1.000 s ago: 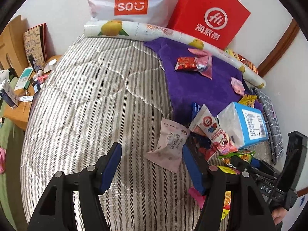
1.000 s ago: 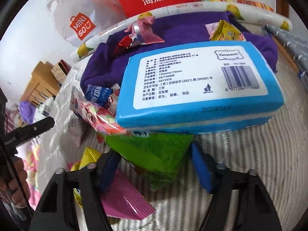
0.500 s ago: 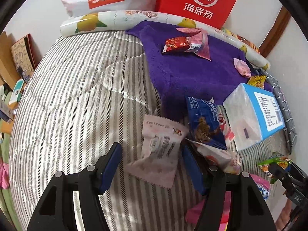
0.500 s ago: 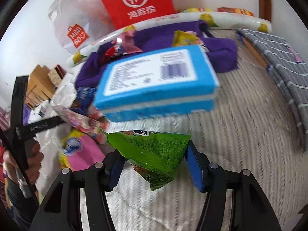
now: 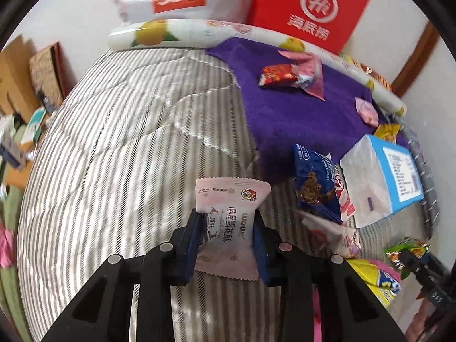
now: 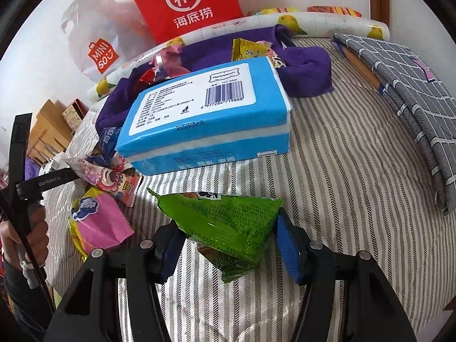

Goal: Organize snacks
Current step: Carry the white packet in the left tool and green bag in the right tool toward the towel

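Between the blue pads of the left gripper [image 5: 226,235] sat a pale pink snack packet [image 5: 229,213], pinched at its middle and seemingly raised just clear of the striped bedcover [image 5: 128,142], while the right gripper [image 6: 228,245] was clamped on a green snack bag [image 6: 225,225] just in front of the blue tissue pack [image 6: 205,114]. Both pickups looked done, so the step in hand was probably carrying, with loose packets still heaped beside the tissue pack. The next move likely called for taking both to the purple cloth [image 5: 287,114], where a red packet [image 5: 276,74] and others already lay, and letting go without scattering them.
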`<act>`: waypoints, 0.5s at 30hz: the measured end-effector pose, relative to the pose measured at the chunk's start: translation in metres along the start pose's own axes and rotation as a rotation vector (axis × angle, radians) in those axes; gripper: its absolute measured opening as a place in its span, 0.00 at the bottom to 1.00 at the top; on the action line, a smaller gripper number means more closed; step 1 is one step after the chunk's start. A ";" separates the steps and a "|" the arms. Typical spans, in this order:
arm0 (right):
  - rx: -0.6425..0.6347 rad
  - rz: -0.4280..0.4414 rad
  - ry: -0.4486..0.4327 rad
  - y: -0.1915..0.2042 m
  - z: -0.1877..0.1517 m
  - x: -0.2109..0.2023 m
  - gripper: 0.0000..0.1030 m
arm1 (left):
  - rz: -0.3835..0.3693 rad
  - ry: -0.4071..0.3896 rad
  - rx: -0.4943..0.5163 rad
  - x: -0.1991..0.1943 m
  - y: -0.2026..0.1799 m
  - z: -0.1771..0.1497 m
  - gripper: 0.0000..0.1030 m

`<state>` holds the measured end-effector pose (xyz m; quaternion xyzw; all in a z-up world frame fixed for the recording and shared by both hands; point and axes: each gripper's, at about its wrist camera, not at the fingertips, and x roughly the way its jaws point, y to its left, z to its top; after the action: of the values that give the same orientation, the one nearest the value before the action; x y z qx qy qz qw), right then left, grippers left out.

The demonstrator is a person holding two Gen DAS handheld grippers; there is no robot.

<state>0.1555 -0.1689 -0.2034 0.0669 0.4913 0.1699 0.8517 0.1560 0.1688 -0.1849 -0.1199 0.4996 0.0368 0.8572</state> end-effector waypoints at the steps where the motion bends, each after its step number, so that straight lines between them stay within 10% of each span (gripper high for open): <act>1: -0.002 0.002 -0.003 0.001 -0.001 -0.002 0.58 | 0.001 -0.002 -0.007 -0.003 0.002 -0.002 0.31; 15: -0.029 0.028 -0.100 0.011 -0.007 -0.055 0.58 | -0.023 -0.071 0.045 -0.073 -0.019 -0.040 0.31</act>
<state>0.1218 -0.1787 -0.1596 0.0698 0.4447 0.1856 0.8735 0.0896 0.1445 -0.1373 -0.1049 0.4679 0.0197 0.8773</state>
